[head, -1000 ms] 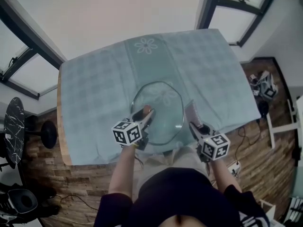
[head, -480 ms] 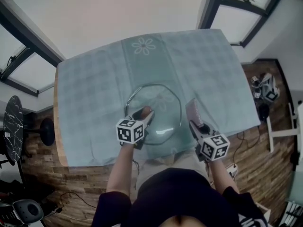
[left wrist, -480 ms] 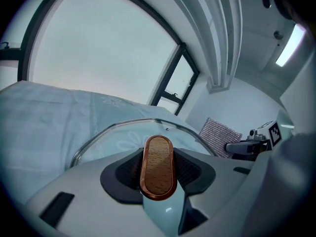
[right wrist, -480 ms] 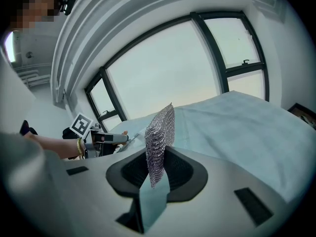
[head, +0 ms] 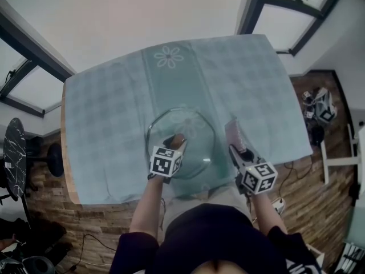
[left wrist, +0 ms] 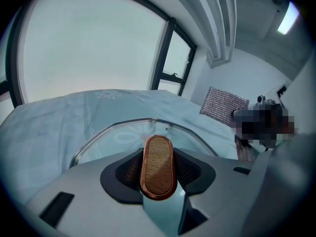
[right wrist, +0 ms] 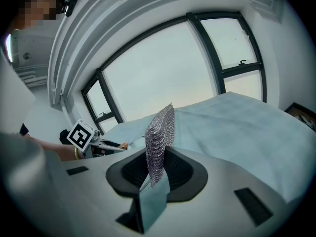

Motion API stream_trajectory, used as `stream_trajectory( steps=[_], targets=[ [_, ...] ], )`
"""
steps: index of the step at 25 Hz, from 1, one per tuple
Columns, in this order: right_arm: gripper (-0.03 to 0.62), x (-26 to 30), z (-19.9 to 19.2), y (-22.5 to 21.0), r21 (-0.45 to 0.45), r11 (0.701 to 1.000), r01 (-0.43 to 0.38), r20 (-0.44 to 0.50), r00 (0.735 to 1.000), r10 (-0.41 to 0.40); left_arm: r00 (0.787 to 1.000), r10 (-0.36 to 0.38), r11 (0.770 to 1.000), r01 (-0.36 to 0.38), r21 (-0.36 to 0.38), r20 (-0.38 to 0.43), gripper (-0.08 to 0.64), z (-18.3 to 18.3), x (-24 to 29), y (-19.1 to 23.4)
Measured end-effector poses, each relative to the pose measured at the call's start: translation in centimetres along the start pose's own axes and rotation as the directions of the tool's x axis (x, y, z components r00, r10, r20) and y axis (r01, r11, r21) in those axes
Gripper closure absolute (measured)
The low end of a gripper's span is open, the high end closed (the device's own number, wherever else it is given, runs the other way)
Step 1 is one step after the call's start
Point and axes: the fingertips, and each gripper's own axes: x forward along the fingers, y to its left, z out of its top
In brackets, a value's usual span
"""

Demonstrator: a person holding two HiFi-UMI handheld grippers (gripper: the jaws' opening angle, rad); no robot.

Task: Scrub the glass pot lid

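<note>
The left hand-held gripper (head: 174, 141) (left wrist: 158, 168) had its jaws closed on the lid's knob, and the right hand-held gripper (head: 234, 143) (right wrist: 155, 168) had its jaws clamped on a scrubber. Both were held low over the near edge of a desk (head: 73, 153) covered with a pale blue checked tablecloth (head: 114, 107).

The glass pot lid (head: 197, 131) (left wrist: 111, 135) sat over the cloth near the person, its top seemingly tipped toward them. Whether its far rim touched the cloth could not be told. It lay directly in front of the left hand-held gripper, which held it by the middle, and just to the left of the right one.

The silvery mesh scrubber (head: 232, 133) (right wrist: 161, 132) stood upright between the right jaws, beside the lid's right rim but apart from the glass.

The oval wooden knob (left wrist: 158, 166) was pinched across its narrow width.

Judging by this, the lid was secured and the scrubber ready, but scrubbing had not begun. All the rubbing of the glass seemed left to do.
</note>
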Motion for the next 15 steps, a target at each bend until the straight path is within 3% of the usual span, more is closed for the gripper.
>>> stream_trajectory(
  steps=[8,15],
  targets=[
    [0.512,0.2,-0.4,-0.4,0.002,1.000,-0.005,-0.004,1.000,0.005,0.996,0.068,0.996,-0.064,0.062,-0.064,0.391,-1.3,1.4,0.1],
    [0.512,0.3,-0.4,-0.1,-0.006,1.000,-0.019,-0.001,1.000,0.019,0.994,0.079,0.995,-0.075,0.068,-0.071,0.391,-1.4,1.6,0.0]
  ],
)
